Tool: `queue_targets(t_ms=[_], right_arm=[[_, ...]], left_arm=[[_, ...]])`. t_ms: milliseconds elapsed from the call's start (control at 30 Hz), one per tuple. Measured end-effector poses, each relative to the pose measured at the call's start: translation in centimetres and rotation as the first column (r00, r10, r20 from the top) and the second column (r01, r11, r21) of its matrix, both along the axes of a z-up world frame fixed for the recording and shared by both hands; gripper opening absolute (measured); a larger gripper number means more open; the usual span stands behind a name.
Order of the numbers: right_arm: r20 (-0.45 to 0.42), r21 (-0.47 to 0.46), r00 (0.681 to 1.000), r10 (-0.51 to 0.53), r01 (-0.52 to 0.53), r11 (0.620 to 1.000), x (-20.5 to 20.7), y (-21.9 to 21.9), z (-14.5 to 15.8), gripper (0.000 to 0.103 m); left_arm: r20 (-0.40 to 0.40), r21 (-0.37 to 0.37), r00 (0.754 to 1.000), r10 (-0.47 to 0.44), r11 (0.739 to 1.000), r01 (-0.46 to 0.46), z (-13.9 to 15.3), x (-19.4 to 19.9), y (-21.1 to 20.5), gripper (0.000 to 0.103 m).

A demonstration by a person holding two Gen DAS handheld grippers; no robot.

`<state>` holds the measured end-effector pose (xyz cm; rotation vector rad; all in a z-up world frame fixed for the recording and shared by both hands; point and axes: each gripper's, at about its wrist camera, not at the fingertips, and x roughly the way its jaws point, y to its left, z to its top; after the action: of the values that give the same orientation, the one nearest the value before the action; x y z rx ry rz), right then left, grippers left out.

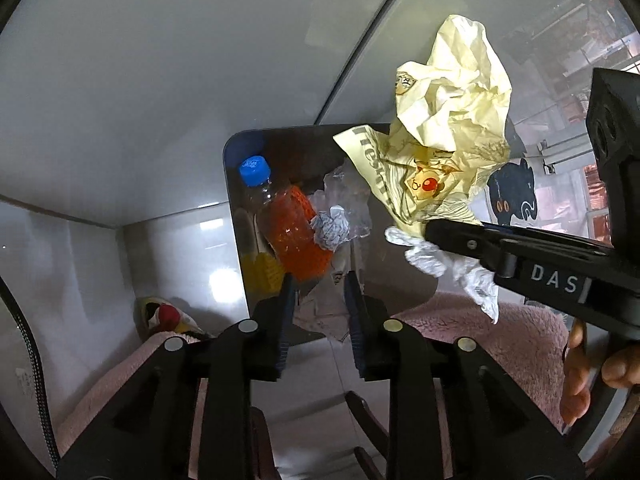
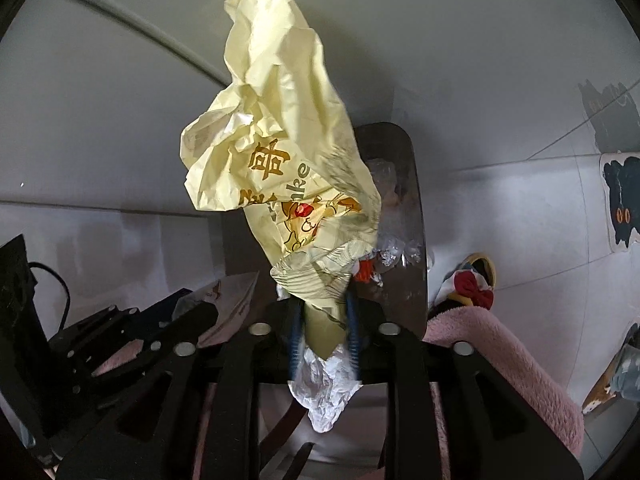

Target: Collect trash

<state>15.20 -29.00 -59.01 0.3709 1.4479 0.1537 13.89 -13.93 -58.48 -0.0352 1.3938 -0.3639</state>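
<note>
Two hand-held grippers are hanging over the bin (image 1: pixel 236 168). Right hand-held gripper (image 2: pixel 322 320) is pinching the yellow wrapper (image 2: pixel 276 152) and a white tissue (image 2: pixel 326 392). Left hand-held gripper (image 1: pixel 320 300) is spread, holding nothing, above the bottle (image 1: pixel 292 228).

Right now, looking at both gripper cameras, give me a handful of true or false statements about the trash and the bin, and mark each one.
1. The bottle in the bin has a blue cap. True.
2. The yellow paper wrapper sits between the right gripper's fingers. True.
3. The bin is empty. False: it already holds the bottle, clear plastic and a small crumpled paper ball.
4. The liquid in the bottle is green. False: it looks orange.
5. White tissue is bunched with the wrapper at the right gripper. True.
6. The left gripper holds the bottle. False: no bottle sits between its fingers.
</note>
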Motion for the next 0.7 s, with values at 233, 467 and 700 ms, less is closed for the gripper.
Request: queue_targets(t_ms=[233,467,700], right_arm=[[0.027,0.001,0.999,-0.035,0.035,0.999,0.9,0.1,1.3,0.056],[0.082,-0.018,0.995,-0.049,0.05,0.999,0.6,0.0,4.6,0.066],[0.189,-0.028,0.98,-0.063,0.069,0.997,-1.1,-0.3,10.0,0.083]], left_arm=[[0.023,0.018,1.0,0.008,1.0,-0.009,0.7,0.5,0.1,0.051],[0.088,0.038,0.996,0.025,0.999,-0.028,3.4,-0.2,0.5,0.075],[0.174,0.021,0.984,0.041,0.999,-0.045,8.6,-1.8,1.3,0.089]])
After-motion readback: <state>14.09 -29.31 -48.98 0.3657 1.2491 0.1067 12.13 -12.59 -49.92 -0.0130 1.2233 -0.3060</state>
